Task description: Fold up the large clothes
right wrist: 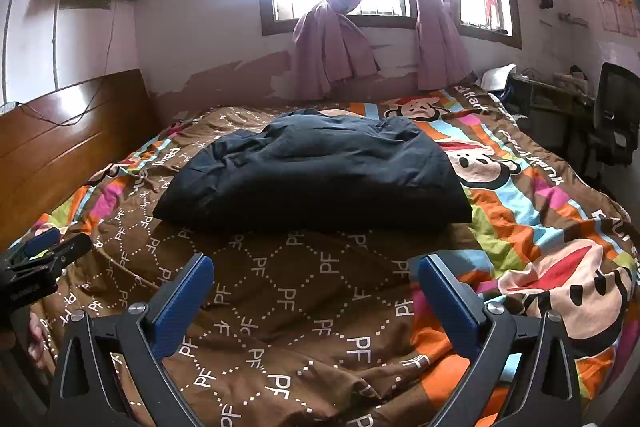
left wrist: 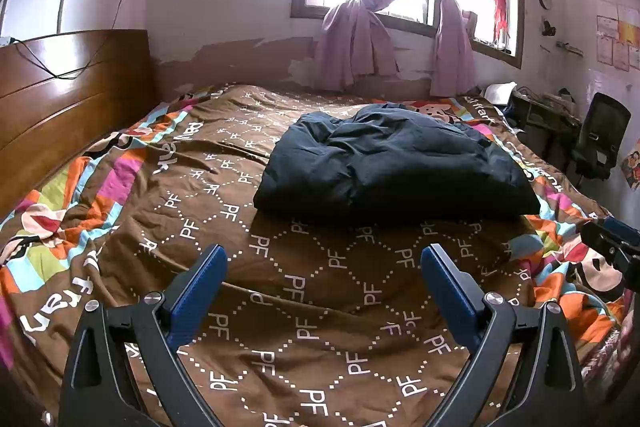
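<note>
Dark blue garment [left wrist: 394,163] lying in a bulky, roughly folded bundle on the bed [left wrist: 312,307], ahead of both grippers and untouched. Left gripper [left wrist: 323,259] and right gripper [right wrist: 314,269] hover with jaws spread apart, holding nothing. Likely risk: the puffy layers (apparently padded) may spring open or slide if only the top layer is pinched. No containers visible.

dark navy garment [left wrist: 392,163]: soft matt cloth, crumpled. bedspread [left wrist: 304,311]: printed cloth, slight sheen, wrinkled. headboard [left wrist: 60,95]: glossy varnished wood. left gripper [left wrist: 324,259]: matt black plastic arms, textured blue pads, shiny metal screws. curtains [left wrist: 360,39]: thin cloth
</note>
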`<state>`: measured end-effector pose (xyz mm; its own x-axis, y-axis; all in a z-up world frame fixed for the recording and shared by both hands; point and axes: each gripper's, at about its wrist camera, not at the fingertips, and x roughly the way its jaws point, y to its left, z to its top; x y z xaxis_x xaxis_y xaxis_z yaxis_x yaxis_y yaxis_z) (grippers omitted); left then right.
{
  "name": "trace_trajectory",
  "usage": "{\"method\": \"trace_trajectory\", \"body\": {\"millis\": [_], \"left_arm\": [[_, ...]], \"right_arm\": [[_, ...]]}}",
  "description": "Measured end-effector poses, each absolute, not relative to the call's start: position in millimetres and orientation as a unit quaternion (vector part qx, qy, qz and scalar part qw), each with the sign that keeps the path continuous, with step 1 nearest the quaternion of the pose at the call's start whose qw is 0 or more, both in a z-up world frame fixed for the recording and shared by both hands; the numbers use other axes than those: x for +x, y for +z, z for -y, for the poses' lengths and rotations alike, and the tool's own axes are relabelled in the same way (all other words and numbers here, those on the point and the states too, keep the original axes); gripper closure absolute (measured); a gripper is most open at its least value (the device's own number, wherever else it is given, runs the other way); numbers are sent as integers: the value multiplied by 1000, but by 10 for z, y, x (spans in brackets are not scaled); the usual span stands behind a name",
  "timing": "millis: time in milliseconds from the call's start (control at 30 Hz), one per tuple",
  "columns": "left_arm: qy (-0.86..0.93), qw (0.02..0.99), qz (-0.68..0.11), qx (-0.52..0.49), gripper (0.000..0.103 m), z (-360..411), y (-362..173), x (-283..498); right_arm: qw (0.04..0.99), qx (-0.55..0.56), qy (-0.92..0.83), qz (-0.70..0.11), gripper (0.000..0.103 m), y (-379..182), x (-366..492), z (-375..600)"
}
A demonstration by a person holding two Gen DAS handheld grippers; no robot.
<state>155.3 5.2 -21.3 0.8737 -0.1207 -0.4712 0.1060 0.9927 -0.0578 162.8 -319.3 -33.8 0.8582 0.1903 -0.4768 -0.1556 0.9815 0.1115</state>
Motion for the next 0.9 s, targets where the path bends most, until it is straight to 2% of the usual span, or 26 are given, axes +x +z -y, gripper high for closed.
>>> {"method": "trace_trajectory", "body": {"millis": [900], "left_arm": [[-55, 970, -237, -9, 8, -52, -221, 1503]], "right_arm": [[964, 34, 90, -249, 0, -330, 1634, 3195]]}}
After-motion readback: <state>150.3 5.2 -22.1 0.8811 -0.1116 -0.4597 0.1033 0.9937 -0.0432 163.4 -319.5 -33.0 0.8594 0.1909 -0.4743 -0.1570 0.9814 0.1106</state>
